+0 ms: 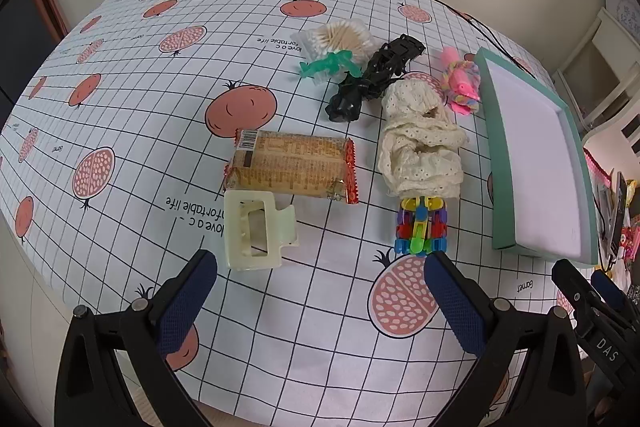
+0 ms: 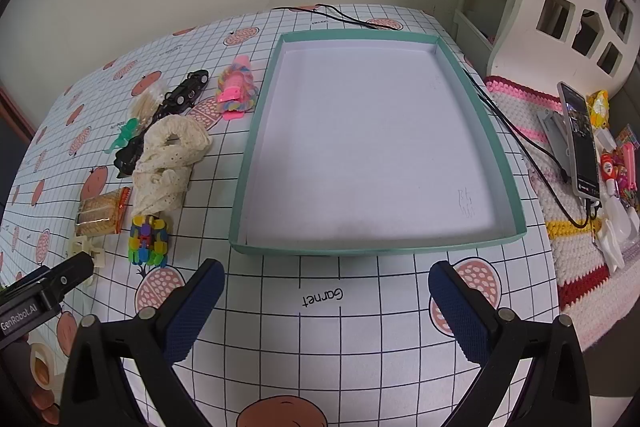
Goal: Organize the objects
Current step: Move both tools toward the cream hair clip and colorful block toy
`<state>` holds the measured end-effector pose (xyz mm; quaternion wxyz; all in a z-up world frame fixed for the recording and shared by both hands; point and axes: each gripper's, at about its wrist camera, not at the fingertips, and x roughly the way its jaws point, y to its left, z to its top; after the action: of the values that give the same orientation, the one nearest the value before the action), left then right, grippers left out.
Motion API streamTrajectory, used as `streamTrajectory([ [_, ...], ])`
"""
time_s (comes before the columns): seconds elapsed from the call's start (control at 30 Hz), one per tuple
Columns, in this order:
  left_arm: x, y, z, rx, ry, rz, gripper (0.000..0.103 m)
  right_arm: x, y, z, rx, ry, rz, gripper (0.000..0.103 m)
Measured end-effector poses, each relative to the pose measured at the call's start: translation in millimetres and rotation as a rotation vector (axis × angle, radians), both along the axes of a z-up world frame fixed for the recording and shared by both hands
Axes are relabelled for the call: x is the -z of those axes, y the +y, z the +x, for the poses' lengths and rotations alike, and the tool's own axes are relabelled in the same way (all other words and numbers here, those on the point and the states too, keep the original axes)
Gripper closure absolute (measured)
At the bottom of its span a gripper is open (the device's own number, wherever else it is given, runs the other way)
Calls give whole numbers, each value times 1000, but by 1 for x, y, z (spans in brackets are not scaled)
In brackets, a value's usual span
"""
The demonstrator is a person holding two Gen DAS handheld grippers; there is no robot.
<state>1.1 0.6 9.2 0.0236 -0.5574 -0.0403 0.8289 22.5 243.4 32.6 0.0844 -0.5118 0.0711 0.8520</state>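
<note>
Here, both the left gripper [image 1: 320,267] and right gripper [image 2: 326,277] hover spread wide, gripping nothing. The shallow teal cardboard tray [image 2: 256,131] with white floor holds no items; a cream plastic claw hair clip [image 1: 256,229] lies just beyond the left one.

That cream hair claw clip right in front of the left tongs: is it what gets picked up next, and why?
Probably yes. The left tongs are open and empty, and the cream hair claw clip lies nearest them, just ahead. Easing forward to close on it seems sensible, since the teal tray is empty and every item sits outside it.
</note>
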Motion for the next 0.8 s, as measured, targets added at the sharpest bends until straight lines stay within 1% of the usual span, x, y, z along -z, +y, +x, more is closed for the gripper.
streamTrajectory([
  [0.3, -2, -1, -2, 2, 8, -2, 0, -5, -7, -4, -6, 2, -2, 0],
  [0.47, -8, -6, -9, -19, 39, -4, 0, -7, -17, -12, -16, 13, 16, 0],
  [0.63, -7, -19, -21, -56, 27, 47, 0, -8, -36, -24, -65, 22, 4, 0],
  [0.8, -4, -29, -32, -76, 25, 70, 0, -4, -65, -38, -126, 20, -5, 0],
])
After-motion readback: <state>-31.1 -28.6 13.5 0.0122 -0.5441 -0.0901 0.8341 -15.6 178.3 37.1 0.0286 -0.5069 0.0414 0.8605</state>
